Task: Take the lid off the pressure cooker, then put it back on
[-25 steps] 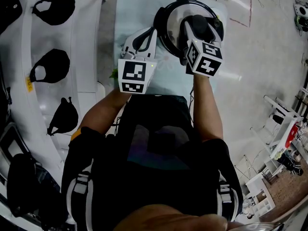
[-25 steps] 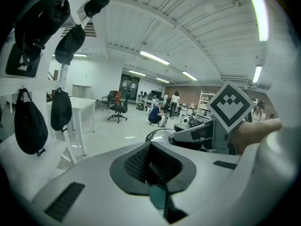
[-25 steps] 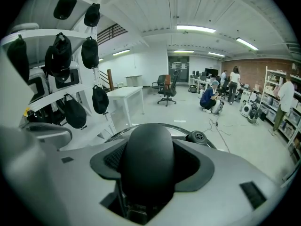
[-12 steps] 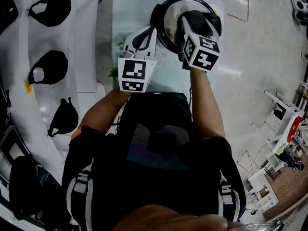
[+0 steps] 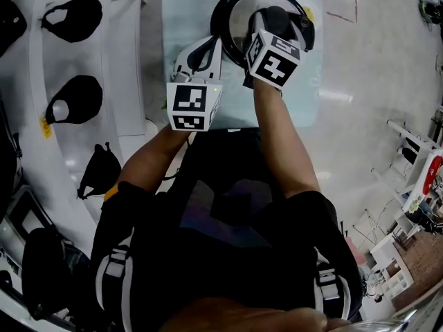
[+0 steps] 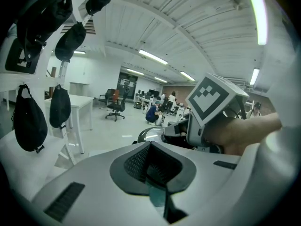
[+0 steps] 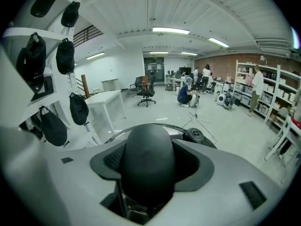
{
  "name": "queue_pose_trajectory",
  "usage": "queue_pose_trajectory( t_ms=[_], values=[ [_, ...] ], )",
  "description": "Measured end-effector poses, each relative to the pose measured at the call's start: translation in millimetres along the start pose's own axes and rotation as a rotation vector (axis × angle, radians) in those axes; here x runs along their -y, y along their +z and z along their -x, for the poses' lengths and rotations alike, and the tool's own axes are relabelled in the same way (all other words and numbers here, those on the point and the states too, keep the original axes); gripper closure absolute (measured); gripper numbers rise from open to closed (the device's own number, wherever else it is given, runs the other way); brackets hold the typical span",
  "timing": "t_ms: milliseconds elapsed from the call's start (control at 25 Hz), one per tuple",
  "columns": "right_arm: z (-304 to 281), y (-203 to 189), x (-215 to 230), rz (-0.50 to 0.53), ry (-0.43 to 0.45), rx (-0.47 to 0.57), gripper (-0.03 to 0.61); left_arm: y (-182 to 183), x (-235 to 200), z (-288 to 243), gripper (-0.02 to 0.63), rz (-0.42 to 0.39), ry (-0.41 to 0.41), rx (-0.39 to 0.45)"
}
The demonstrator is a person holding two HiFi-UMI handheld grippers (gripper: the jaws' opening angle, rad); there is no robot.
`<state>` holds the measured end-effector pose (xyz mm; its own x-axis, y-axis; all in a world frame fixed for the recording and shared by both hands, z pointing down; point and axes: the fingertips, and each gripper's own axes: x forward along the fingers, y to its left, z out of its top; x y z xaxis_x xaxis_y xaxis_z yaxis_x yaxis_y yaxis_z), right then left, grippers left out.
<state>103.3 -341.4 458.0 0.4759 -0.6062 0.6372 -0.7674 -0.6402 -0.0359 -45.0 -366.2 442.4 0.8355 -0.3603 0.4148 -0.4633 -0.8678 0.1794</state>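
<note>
**Right tongs clamped on the lid handle; left tongs closed, empty**

Right tongs (image 5: 275, 30): jaws stand wide and are set around the black domed handle (image 7: 148, 164) of the lid (image 5: 239, 19). In the right gripper view the handle fills the whole gap, with a ribbed pad against each of its flanks. Reads as a firm grasp on the handle. The tongs point down onto it at a slant.

Lid: directly beneath the right tongs, lying on the pressure cooker (image 5: 220, 16). The cooker's dark rim rings the shiny steel all round. Whether the lid is locked or only resting, I cannot tell. A small black valve (image 7: 194, 135) sits on the lid just beyond the handle, to the right of the right tongs' jaws.

Left tongs (image 5: 205, 47): jaws drawn together to a closed V in the left gripper view, with nothing between the pads. The tips hang just beside the cooker's left side, over the pale table (image 5: 187, 19). No contact with cooker or lid can be made out.

Relation of the two: the left tongs lie to the left of the right tongs and slightly nearer the person. From the left gripper view, the right tongs' marker cube (image 6: 214, 100) is ahead and to the right, with the lid's steel edge showing below it.
</note>
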Motion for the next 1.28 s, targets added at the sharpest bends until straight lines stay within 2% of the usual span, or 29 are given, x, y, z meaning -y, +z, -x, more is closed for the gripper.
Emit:
queue_pose_trajectory(
  t_ms=[200,400,600,1000,1280],
  values=[
    [1,1,-3,-0.03,-0.049,0.016,0.287,0,-8,8,0.606,0.001,0.008,0.004],
    [4,0,-4,0.037,-0.015,0.04,0.29,3,-9,11,0.606,0.008,0.001,0.013],
    [4,0,-4,0.05,0.006,0.039,0.29,2,-10,12,0.606,0.009,0.002,0.019],
    [4,-1,-2,0.016,-0.088,0.073,0.284,-5,-1,18,0.606,-0.004,0.005,0.015],
    [13,1,-2,0.011,0.003,0.052,0.283,11,11,26,0.606,-0.025,0.039,0.042]
  ],
)
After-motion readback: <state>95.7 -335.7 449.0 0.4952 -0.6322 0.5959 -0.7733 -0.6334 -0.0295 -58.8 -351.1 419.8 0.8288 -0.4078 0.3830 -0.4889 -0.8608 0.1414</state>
